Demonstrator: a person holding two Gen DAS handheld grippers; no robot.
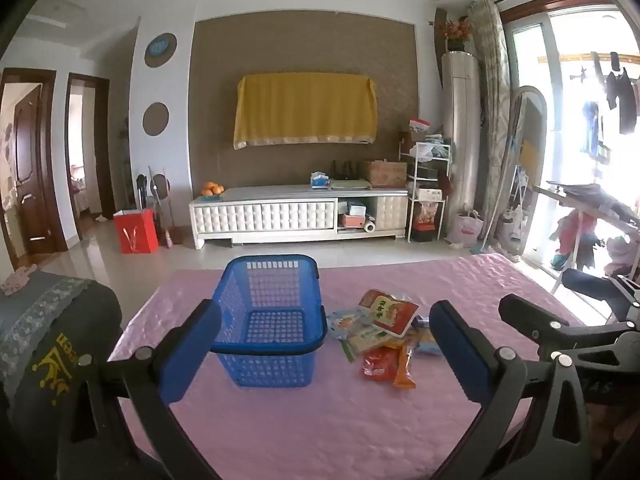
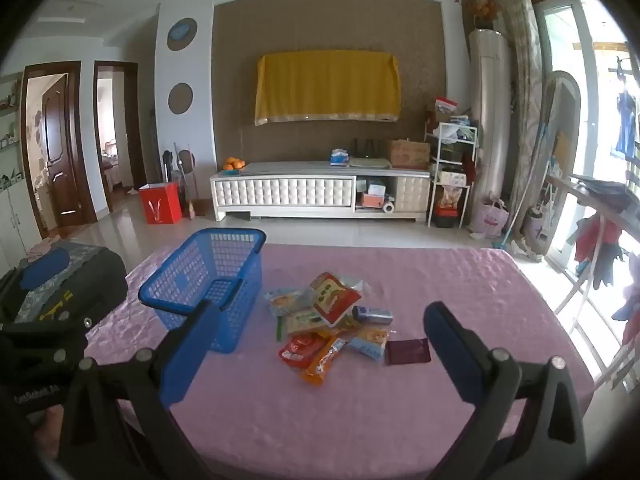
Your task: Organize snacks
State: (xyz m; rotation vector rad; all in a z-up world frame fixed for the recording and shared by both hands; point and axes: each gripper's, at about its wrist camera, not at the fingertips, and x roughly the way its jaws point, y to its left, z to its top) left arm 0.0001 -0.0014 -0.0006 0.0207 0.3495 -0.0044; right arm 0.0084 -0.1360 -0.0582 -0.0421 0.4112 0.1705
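Two grippers were held wide apart and empty over the near edge of the table, so nothing had been picked up yet. The left gripper (image 1: 326, 344) was seen at the bottom of its frame with the blue basket (image 1: 269, 320) sitting right between its spread fingers, further back. The right gripper (image 2: 320, 344) was framed the same way around the snack pile (image 2: 332, 320) at centre frame.

For the first pick, the top packet was probably the one to go for: the red pouch (image 2: 334, 294) was lying on the others, tilted, and could be pinched by an edge without the heap being dragged. The dark maroon packet (image 2: 408, 352), lying flat and apart at the pile's lower right, was judged trickier since it lay flush on the cloth. The basket was empty and just beside the pile, to its left, so only a short carry was needed.

The table was covered with a pink quilted cloth (image 2: 440, 280), likely a bit slippery. Behind it, in the upper half of the frame, a white TV cabinet (image 2: 288, 192) and a yellow drape (image 2: 328, 88) on the wall could be seen, plus a red bag (image 2: 160, 208) on the floor at left.
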